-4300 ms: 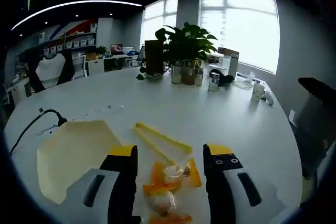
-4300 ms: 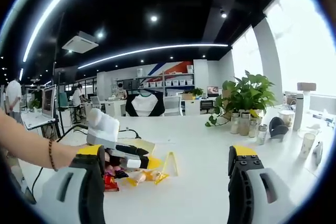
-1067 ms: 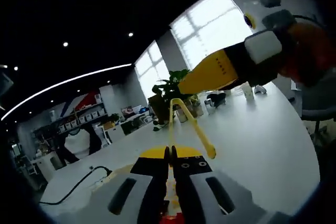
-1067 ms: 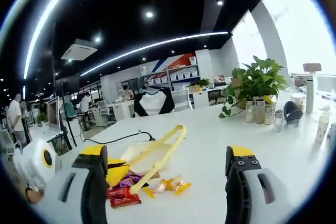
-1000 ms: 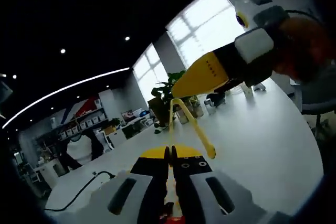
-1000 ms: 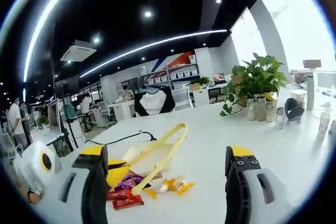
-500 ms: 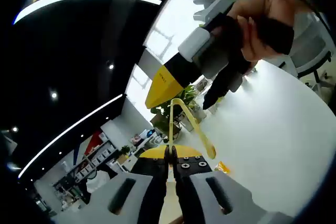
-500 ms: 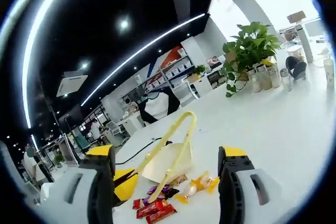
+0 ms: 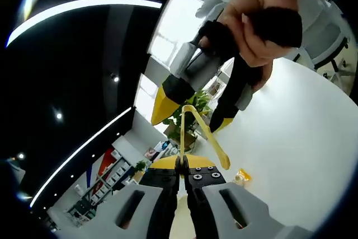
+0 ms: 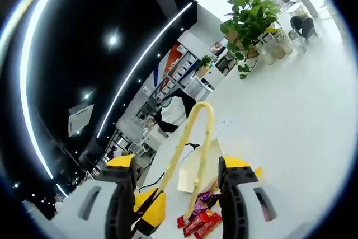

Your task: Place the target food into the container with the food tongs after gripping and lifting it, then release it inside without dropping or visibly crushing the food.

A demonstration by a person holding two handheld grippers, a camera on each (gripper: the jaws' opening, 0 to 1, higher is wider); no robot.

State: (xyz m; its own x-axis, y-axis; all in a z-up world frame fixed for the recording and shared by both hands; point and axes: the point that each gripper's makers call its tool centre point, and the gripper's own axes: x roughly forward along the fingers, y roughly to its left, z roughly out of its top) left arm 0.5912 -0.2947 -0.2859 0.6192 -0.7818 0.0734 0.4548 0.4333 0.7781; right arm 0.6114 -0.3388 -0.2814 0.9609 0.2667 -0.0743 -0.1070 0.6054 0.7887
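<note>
Left tongs (image 9: 182,166) clamped on yellow food tongs (image 9: 204,132); right tongs (image 10: 180,163) wide, straddling them. Likely handover; next, right squeezes both arms.

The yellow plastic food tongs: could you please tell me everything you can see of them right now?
The yellow plastic food tongs are two slim, pale yellow arms joined at a rounded bend. In the left gripper view the left gripper is shut on one arm, with the bend pointing away from the camera. In the right gripper view the tongs rise between the open jaws of the right gripper, apparently untouched by them. They hold no food.
</note>
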